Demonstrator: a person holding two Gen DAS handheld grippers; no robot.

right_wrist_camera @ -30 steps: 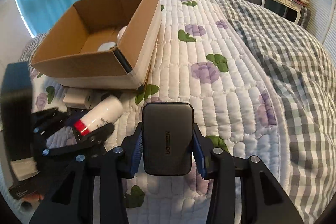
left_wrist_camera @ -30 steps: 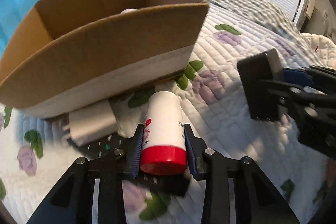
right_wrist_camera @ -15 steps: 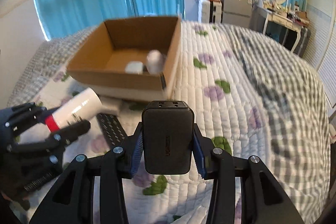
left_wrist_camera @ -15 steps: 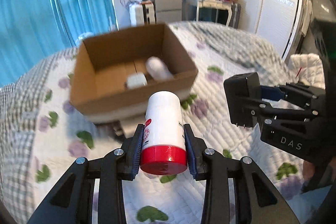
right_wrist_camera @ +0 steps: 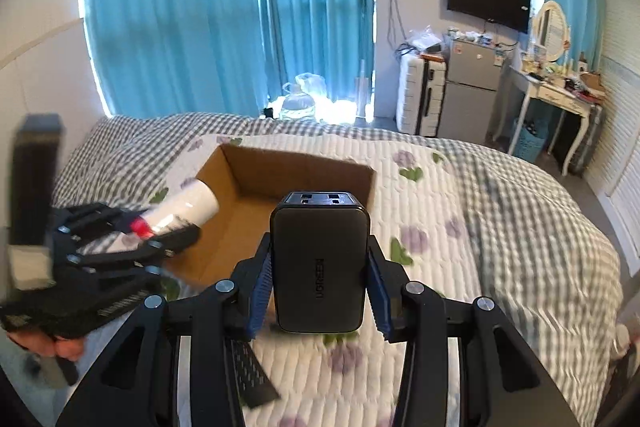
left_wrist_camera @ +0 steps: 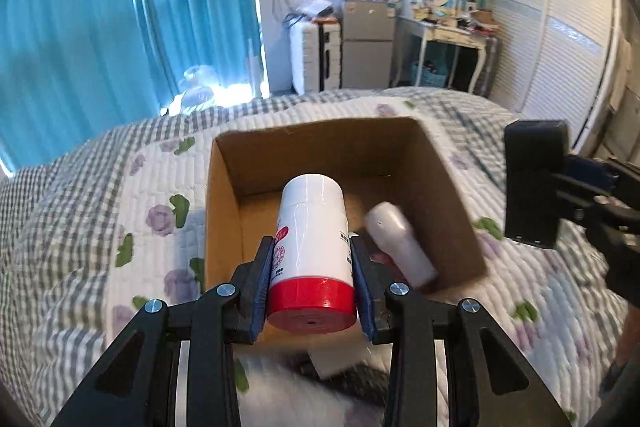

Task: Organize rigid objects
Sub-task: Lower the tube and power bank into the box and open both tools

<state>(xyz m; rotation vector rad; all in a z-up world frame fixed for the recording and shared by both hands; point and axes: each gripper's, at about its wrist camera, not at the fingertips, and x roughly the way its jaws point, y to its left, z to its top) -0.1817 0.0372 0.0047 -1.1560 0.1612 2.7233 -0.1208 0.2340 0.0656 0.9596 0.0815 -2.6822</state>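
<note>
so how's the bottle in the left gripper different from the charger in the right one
The bottle is a white cylinder with a red cap; the charger is a flat dark block. The bottle hangs over the cardboard box, while the charger sits toward the box's right edge. Both are clamped, in the left gripper and right gripper.

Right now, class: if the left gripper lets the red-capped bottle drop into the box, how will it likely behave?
The bottle is a smooth rigid cylinder, so it would probably roll once on its side. It looks like glossy plastic, so likely slippery, though the left gripper holds it firmly. It may knock the white bottle lying in the box.
</note>
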